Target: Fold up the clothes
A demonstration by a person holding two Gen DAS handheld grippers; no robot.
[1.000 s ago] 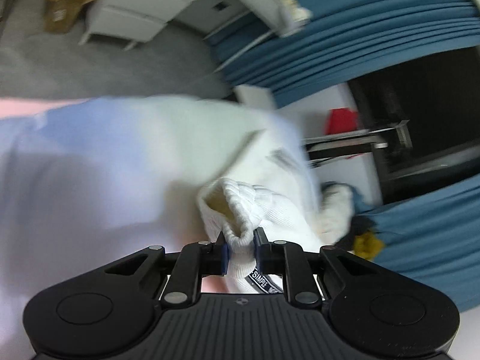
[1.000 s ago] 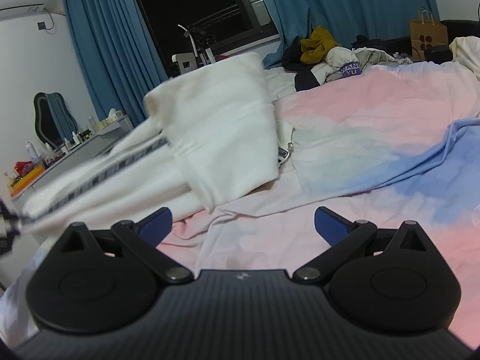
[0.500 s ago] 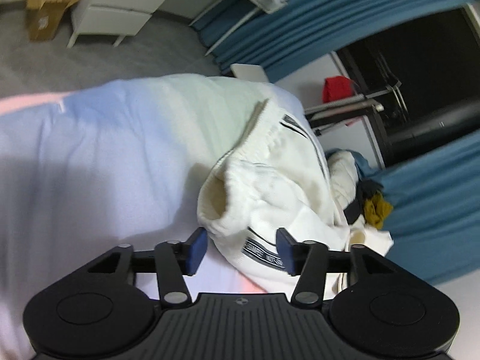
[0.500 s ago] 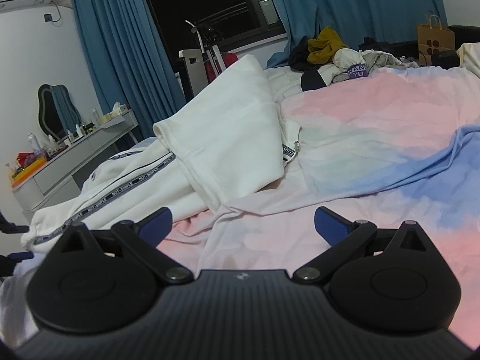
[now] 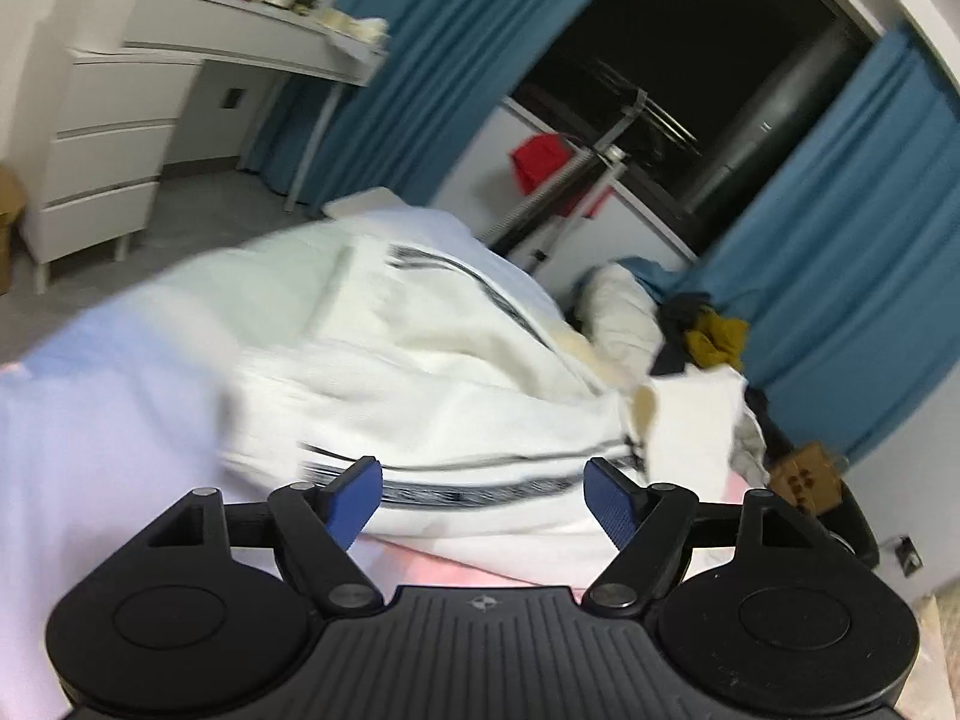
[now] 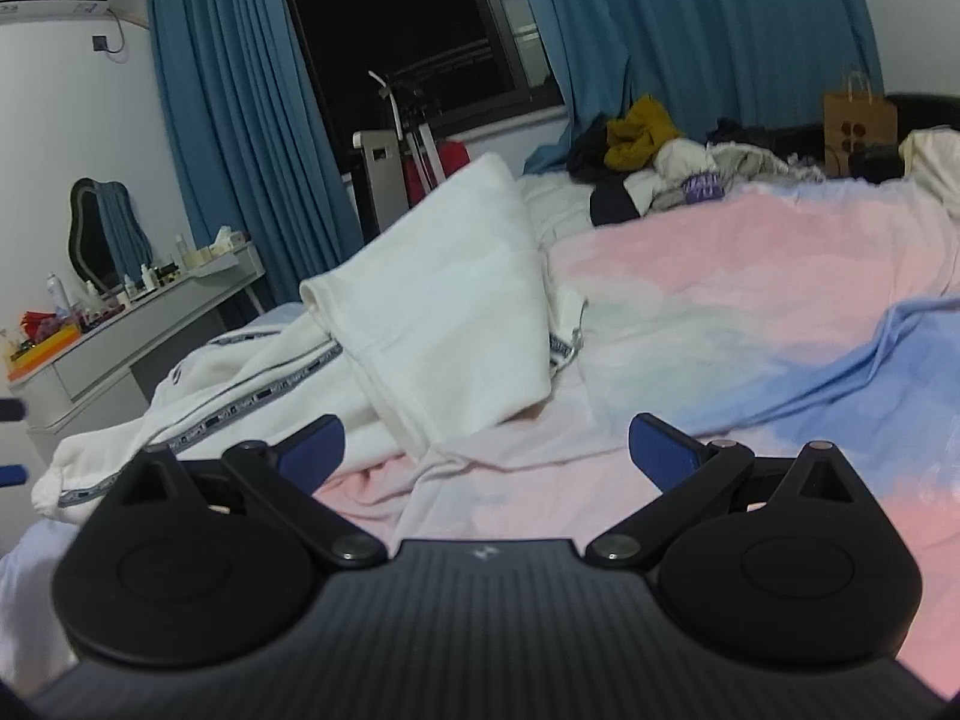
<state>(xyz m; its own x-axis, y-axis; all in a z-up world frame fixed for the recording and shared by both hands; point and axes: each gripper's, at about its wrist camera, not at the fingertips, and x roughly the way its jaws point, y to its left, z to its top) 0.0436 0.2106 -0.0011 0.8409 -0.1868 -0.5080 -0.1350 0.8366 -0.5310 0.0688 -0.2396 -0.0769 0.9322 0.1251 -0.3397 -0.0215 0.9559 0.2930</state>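
A white hooded garment with black striped trim [image 5: 432, 384] lies crumpled on the pink and blue bedsheet [image 6: 750, 324]. In the right wrist view its hood [image 6: 444, 306] stands up in a peak, and a sleeve [image 6: 198, 414] with trim stretches left. My left gripper [image 5: 483, 498] is open and empty, just short of the garment's trimmed edge. My right gripper [image 6: 486, 450] is open and empty, hovering over the sheet just in front of the hood. The left wrist view is motion-blurred.
A pile of other clothes [image 6: 654, 162] lies at the far side of the bed by blue curtains [image 6: 690, 30]. A paper bag [image 6: 858, 120] stands at back right. A white dresser [image 5: 102, 138] and a vanity desk [image 6: 132, 324] stand left of the bed.
My left gripper let go of the garment's cuff, opened wide and pulled back while swinging. The lifted sleeve dropped onto the bed. The right gripper stayed open and barely moved.
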